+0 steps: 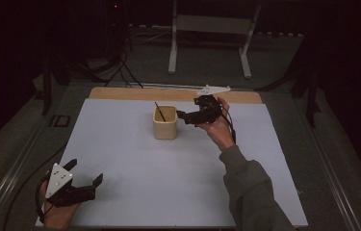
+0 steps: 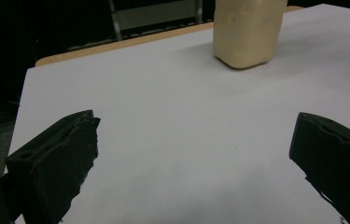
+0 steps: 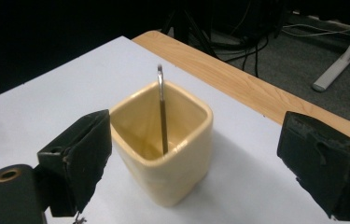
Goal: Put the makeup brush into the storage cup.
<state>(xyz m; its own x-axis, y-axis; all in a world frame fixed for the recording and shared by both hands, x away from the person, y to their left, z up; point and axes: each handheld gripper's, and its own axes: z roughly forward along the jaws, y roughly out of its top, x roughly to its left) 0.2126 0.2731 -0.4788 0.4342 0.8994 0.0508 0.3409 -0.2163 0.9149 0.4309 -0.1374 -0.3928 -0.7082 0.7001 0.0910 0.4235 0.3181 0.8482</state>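
A cream square cup (image 1: 164,124) stands on the white table top (image 1: 168,192), toward the back middle. A thin metal utensil (image 1: 160,111) leans inside it, handle end up. My right gripper (image 1: 184,118) hovers just right of the cup, open, its jaws pointing at it. In the right gripper view the cup (image 3: 163,154) and the utensil (image 3: 162,107) sit between the spread jaws of that gripper (image 3: 198,144), which hold nothing. My left gripper (image 1: 85,172) rests open at the near left corner. In its own view this gripper (image 2: 196,154) is empty, with the cup (image 2: 247,32) far ahead.
A strip of bare wooden table edge (image 1: 168,94) runs along the back of the white sheet. Behind the table stand a white frame's legs (image 1: 173,48) and dark cables (image 1: 120,67) on the floor. A sleeved right forearm (image 1: 248,187) crosses the table's near right.
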